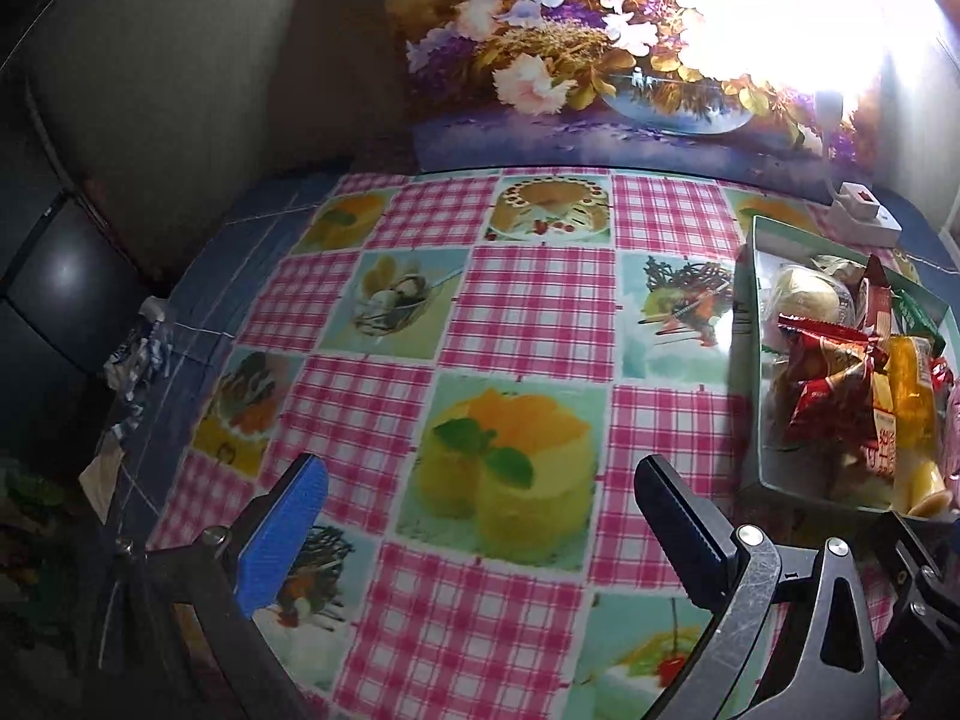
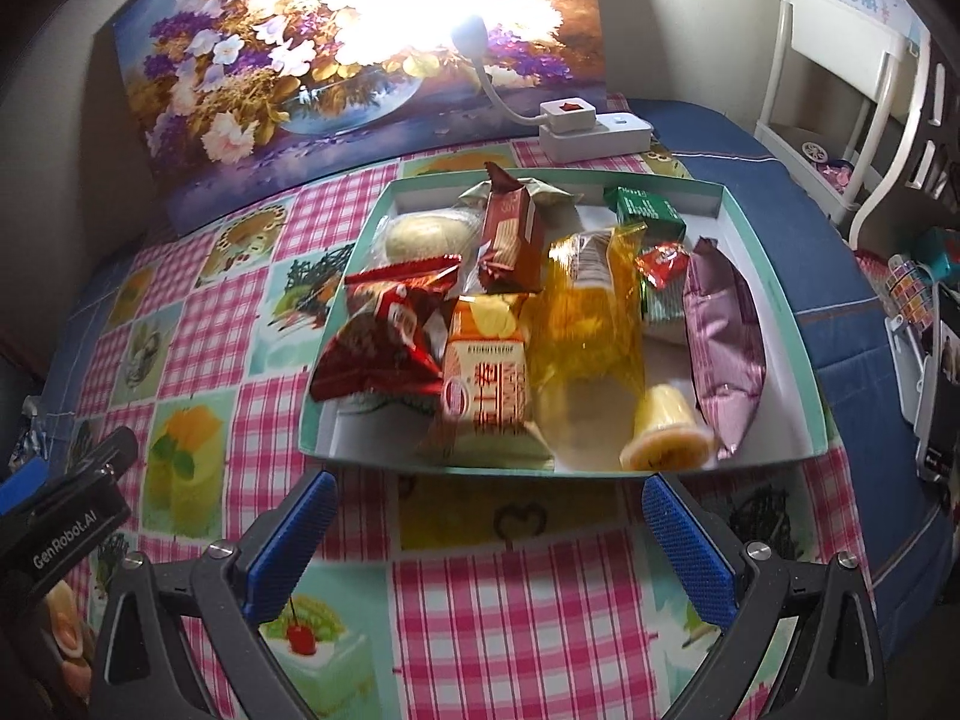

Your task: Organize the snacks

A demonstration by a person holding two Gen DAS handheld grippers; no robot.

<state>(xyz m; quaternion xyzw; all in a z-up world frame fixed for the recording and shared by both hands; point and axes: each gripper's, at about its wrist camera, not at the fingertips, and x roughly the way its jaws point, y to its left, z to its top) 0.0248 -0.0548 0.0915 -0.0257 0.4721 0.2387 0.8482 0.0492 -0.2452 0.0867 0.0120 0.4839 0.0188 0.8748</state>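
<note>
All the snacks are sitting gathered in 1 shallow box (image 2: pixel 774 300) on the table (image 2: pixel 480 630), which suggests the sorting is near its end or about to be checked.

The right tool (image 2: pixel 489 546) is hovering just in front of the box's near wall with its 2 blue fingers (image 2: pixel 690 552) spread wide and gripping nothing, apparently lined up so it can reach in or nudge the box. The left tool (image 1: pixel 480 534) is hanging over bare tablecloth to the left of the box, likewise released and empty, probably parked out of the way while the right side is working.

Inside, the packets are lying crowded and overlapping:
- a red packet (image 2: pixel 384 336) is leaning on the left wall
- an orange biscuit pack (image 2: pixel 489 378) is lying beside it
- a yellow clear bag (image 2: pixel 588 324) is filling the middle
- a jelly cup (image 2: pixel 666 438) is lying tipped on its side near the front wall
- a purple pouch (image 2: pixel 726 342) is lying along the right side

A small lamp (image 2: pixel 564 120) is standing behind the box, glaring onto the flower painting (image 2: pixel 240 78).
</note>
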